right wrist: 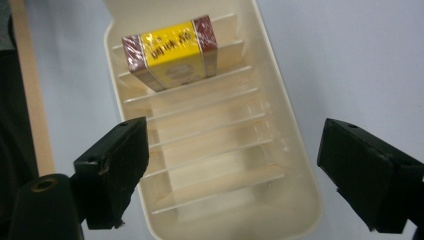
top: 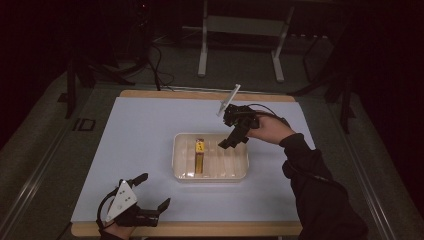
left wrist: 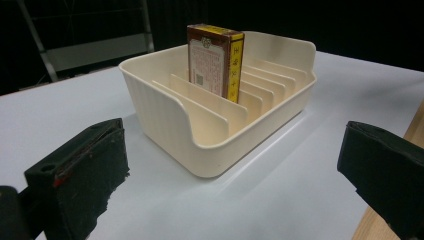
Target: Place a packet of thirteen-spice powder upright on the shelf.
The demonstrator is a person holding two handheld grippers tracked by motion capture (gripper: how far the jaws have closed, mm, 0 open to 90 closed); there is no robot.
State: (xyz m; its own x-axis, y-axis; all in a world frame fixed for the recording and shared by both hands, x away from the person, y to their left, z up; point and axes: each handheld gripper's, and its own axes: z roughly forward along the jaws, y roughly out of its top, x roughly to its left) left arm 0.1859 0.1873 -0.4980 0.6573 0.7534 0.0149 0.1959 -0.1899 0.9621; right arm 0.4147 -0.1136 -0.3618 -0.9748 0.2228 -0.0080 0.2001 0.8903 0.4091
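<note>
right gripper (top: pixel 234 131) hovers above the right half of the cream tray (top: pixel 240 172), jaws spread wide, nothing between them; in the right gripper view it looks straight down into the slots with the box (right wrist: pixel 170 52) ahead of and beyond the jaw tips, toward the tray's other end; box – a small carton with a yellow and brown wrapper (top: pixel 199 156) – stands on edge in one slot left of the tray's middle in the high view, resting between two dividers; its long axis runs along the slot, front-to-back on the surface (top: pixel 140 130), across the tray's long side; so from the right gripper the box lies to the left and lower down – a sideways shift over the dividers plus a drop would be needed, i judge, with the jaws turned to straddle the box's thin faces rather than its length; left gripper (top: pixel 152 191) sits low at the near-left corner of the surface, well apart from the tray, jaws also spread and empty; its own view shows the tray (left wrist: pixel 165 105) ahead with the box (left wrist: pixel 215 57) upright inside, sticking up above the rim; right gripper is clearly the nearer one and already over the tray, so the reach is most likely its job; risk: jaw tips catching a divider if the approach is skewed to the slot.
</note>
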